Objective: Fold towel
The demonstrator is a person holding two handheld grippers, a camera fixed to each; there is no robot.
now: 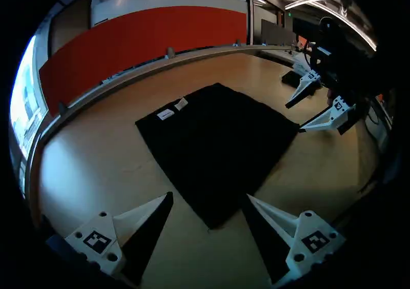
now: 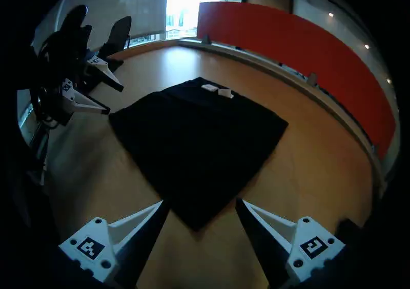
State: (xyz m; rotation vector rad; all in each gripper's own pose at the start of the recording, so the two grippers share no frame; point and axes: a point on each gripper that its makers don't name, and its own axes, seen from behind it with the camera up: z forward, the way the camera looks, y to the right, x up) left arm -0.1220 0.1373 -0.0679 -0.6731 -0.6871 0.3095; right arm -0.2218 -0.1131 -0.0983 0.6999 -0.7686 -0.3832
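- The black cloth towel point(image 1: 220, 145) lay spread flat in the middle of the pale wooden table point(image 1: 97, 156). It was turned so that one corner pointed at each gripper. Two small white tags point(image 1: 173, 109) sat near its far left edge.
- We judged a missed pinch to be the main risk. The fabric looked thin and lay tight against the wood, so fingers closing a little high or a little short would have caught nothing.
- A skewed fold was the second risk. The two grippers stood at neighbouring corners, and if one had lifted or travelled ahead of the other, the edges would not have met squarely.
- The table looked smooth, so pushing on a corner before closing could have slid or bunched the whole towel instead of gripping it.
- The dark cloth hid its own creases and edges, which would have made any misalignment hard for us to spot.
- The left gripper point(image 1: 208, 195) was released, with its white fingers spread wide and holding nothing. The near corner of the towel lay between its tips. We could not tell whether the tips touched the cloth or the table.
- The right gripper point(image 2: 200, 201) was likewise wide open and empty, with its own corner of the towel between its fingers. From the left gripper view it stood at the right, just beside that corner.
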